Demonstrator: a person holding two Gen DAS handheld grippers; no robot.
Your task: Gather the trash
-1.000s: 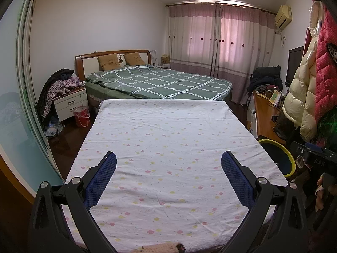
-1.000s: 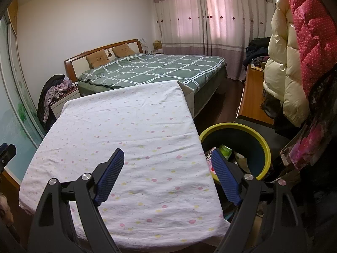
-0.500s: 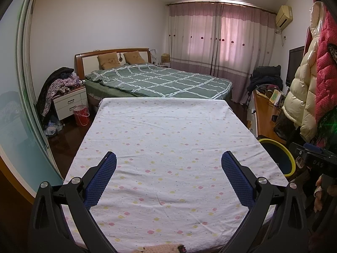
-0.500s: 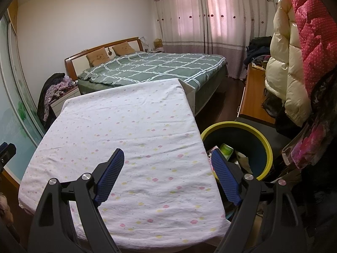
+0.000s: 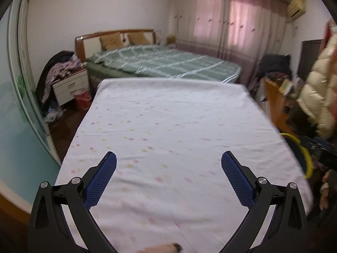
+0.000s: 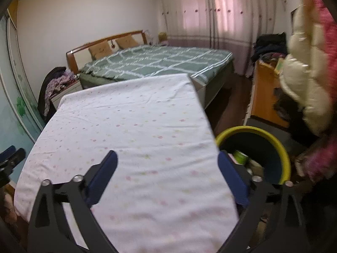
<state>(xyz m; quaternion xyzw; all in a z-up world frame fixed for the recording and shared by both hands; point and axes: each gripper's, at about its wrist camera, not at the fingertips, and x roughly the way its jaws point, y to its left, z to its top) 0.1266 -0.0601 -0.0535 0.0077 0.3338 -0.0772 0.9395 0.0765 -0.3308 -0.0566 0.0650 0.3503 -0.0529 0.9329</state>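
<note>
- The trash bin (image 6: 283, 154) is my landmark: a round tub with a bright yellow rim and a dark blue inside, standing on the floor just beside the right edge of the spotted sheet (image 6: 130, 139).
- Inside the bin I can see trash (image 6: 241, 156): a green-and-white packet and some pale scraps low against the near wall. The frame is blurred, so I cannot tell what each piece is.
- My right tongs (image 6: 166, 168) hang over the sheet's near right corner, and their blue pads stand far apart and are opening wider, with nothing between them but the sheet below.
- The right pad of those tongs overlaps the bin's near left rim in my view; the trash sits just beyond that pad, off to its right, not between the pads.
- My left tongs (image 5: 168, 168) are spread wide too, empty, over the middle of the sheet, well to the left of the bin.
- From the left tongs' camera only a sliver of the bin's yellow rim (image 5: 303, 151) shows, at the sheet's right edge.
- The surface under the sheet is long and flat, white with small pink and yellow dots; no litter on it that I can make out.
- Beyond the bin, a green checked bed (image 6: 155, 63) lies across the room, and pink curtains (image 6: 210, 10) hang behind it.
- To the right of the bin stands an orange wooden cabinet (image 6: 265, 92), and a cream puffy coat (image 6: 305, 84) hangs above it.
- A red pail (image 5: 83, 102) sits by a white nightstand (image 5: 70, 86), far left of the bin.
</note>
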